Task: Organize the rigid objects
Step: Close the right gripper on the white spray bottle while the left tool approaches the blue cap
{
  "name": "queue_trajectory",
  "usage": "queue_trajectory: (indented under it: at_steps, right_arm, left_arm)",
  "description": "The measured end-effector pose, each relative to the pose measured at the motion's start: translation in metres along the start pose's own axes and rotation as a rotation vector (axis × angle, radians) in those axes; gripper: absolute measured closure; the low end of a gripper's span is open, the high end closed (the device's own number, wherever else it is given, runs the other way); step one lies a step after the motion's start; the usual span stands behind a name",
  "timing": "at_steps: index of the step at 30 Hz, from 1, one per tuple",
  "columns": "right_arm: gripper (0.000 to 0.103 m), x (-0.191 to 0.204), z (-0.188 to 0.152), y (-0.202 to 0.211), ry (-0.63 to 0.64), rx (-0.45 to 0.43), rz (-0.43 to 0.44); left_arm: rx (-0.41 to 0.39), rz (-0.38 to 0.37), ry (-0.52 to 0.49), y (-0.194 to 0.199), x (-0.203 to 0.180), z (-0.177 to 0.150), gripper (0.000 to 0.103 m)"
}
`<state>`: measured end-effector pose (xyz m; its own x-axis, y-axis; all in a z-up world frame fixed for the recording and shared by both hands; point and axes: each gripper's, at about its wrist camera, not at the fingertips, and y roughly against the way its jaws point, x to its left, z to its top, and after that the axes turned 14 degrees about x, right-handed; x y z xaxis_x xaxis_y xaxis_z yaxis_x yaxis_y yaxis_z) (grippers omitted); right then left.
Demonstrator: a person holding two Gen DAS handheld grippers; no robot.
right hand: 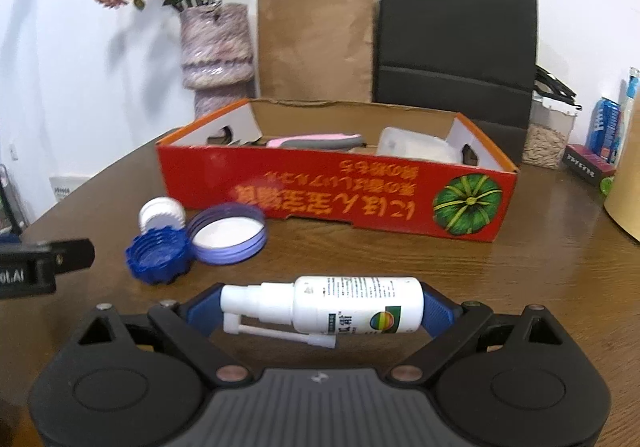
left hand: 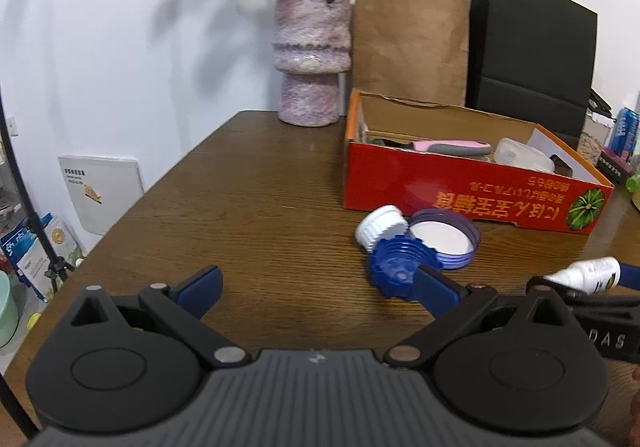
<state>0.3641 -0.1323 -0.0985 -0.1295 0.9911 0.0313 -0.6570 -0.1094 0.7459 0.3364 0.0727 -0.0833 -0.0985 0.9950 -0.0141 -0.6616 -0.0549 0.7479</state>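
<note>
A white spray bottle (right hand: 352, 305) lies crosswise between the blue pads of my right gripper (right hand: 320, 311), which is shut on its two ends; the bottle (left hand: 588, 273) also shows at the right edge of the left wrist view. My left gripper (left hand: 318, 289) stands open and empty over the wooden table, its right finger (left hand: 436, 291) just in front of a blue ribbed cap (left hand: 394, 267). A white cap (left hand: 382, 227) and a purple lid (left hand: 444, 237) lie beside it. Behind them sits a red cardboard box (right hand: 332, 199) holding a pink-grey handled tool (right hand: 316, 141) and a clear plastic container (right hand: 412, 147).
A purple vase (left hand: 312, 51) with dried flowers, a brown paper bag (right hand: 316, 43) and a black paper bag (right hand: 456, 43) stand behind the box. A jar of seeds (right hand: 546, 139) and cans are at far right. The table's left edge (left hand: 132, 215) drops to floor clutter.
</note>
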Motion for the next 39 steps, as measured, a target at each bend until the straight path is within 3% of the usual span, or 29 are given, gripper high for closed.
queue_trajectory:
  at_steps: [13, 18, 25, 28, 34, 36, 39]
  right_arm:
    - [0.006, -0.043, 0.009, -0.003, -0.037, -0.06, -0.027]
    - [0.006, -0.055, 0.01, 0.001, -0.038, -0.114, -0.035]
    - [0.006, -0.064, 0.012, -0.001, -0.04, -0.121, -0.034]
    - [0.006, -0.064, 0.012, -0.002, -0.033, -0.122, -0.03]
    - [0.006, -0.061, 0.011, -0.002, -0.013, -0.121, -0.019]
    - [0.006, -0.062, 0.011, -0.002, -0.01, -0.121, -0.016]
    - [0.006, -0.063, 0.011, -0.001, -0.01, -0.122, -0.013]
  left_arm:
    - [0.037, 0.016, -0.069, -0.026, -0.043, 0.012, 0.0]
    - [0.058, 0.029, -0.06, -0.038, -0.047, 0.018, 0.0]
    - [0.078, 0.044, -0.063, -0.049, -0.052, 0.022, 0.001]
    - [0.08, 0.044, -0.071, -0.052, -0.055, 0.023, 0.007]
    - [0.103, 0.015, -0.084, -0.059, -0.059, 0.026, 0.029]
    - [0.103, -0.012, -0.1, -0.057, -0.062, 0.025, 0.048]
    - [0.088, -0.016, -0.12, -0.054, -0.065, 0.023, 0.048]
